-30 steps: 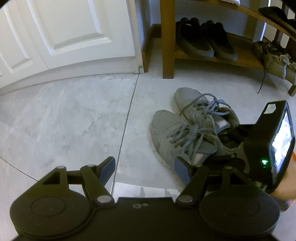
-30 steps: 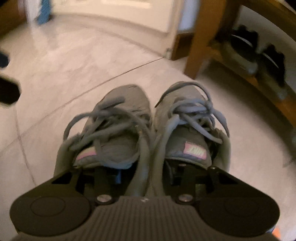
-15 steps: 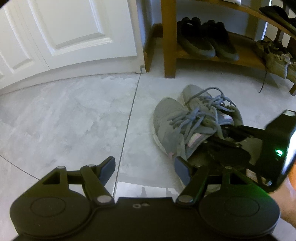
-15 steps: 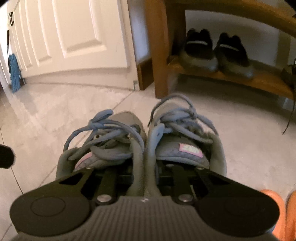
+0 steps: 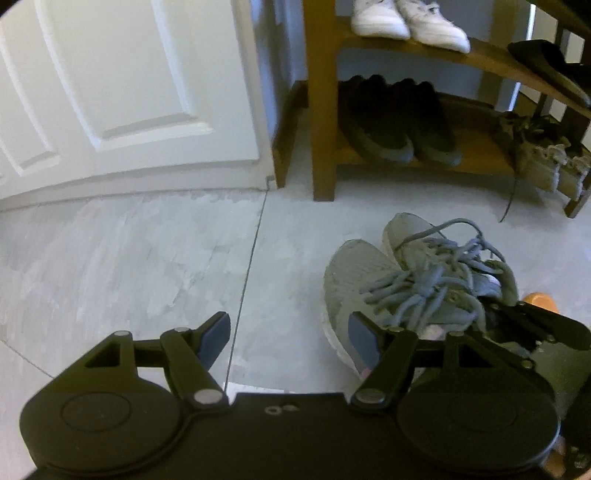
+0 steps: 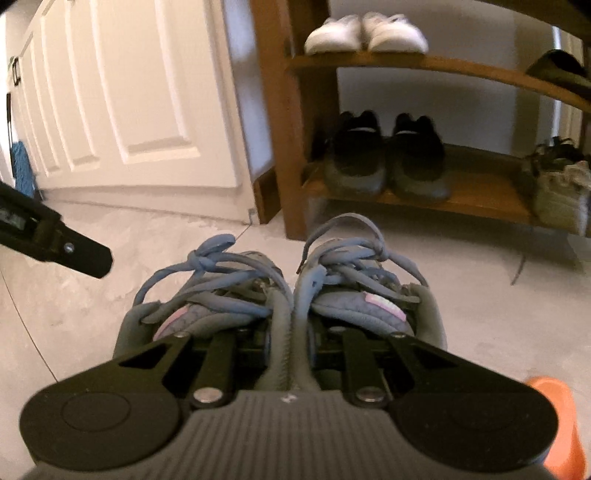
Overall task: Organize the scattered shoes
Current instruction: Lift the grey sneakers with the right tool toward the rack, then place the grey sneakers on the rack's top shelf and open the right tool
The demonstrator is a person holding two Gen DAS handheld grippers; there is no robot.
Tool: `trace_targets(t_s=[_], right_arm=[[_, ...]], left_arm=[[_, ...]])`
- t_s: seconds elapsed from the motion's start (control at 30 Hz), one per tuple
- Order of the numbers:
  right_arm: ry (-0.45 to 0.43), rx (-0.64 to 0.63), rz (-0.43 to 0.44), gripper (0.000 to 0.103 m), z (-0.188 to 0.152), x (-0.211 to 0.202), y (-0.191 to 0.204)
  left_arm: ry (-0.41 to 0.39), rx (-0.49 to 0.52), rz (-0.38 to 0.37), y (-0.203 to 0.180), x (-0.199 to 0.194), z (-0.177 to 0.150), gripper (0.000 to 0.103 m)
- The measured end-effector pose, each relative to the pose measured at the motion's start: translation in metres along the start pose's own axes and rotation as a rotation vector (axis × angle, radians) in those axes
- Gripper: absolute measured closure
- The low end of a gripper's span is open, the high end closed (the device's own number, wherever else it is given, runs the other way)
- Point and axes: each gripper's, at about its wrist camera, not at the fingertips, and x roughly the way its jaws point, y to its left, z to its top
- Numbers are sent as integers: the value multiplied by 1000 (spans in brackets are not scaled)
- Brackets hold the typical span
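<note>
R gripper (image 6: 291,343) clamped on inner collars of both grey sneakers (image 6: 280,291), so pair moves as 1, toes aimed at wooden shoe rack (image 6: 436,199). Free spot beside black shoes (image 6: 388,162). L gripper (image 5: 288,338) spread, holding nothing, off to side over floor (image 5: 129,258).

The two sneakers (image 6: 288,306) are grey knit with blue-grey laces, and each tongue has a small pink and white label. The right gripper (image 6: 290,343) on them is black, with a grey ribbed body. At 9 o'clock from the sneakers, the left gripper (image 5: 288,332) is black with dull blue pads (image 5: 364,339). The floor (image 5: 129,266) is pale grey, with cloudy white streaks and thin dark joints. At 12 o'clock the shoe rack (image 6: 461,192) is warm brown wood. It has white shoes (image 6: 365,35) above and black shoes (image 6: 388,162) with grey toes below. The door (image 5: 129,81) is white.
</note>
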Motion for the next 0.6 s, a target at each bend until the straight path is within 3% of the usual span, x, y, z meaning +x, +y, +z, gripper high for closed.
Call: trace_targets(t_s=[0.23,0.37,0.6], right_arm=[[-55,19,-52,83,42,-57,-11],[-110,16,-96,83,74,-89,-13],[-214,-9,-146,83,147,-147,-11]], left_arm=[[-2,14,-55,-7,-23,25,32],[-2,14,-134,-15,-55,62,32],[-164,127,-125,-36,-126,123,32]])
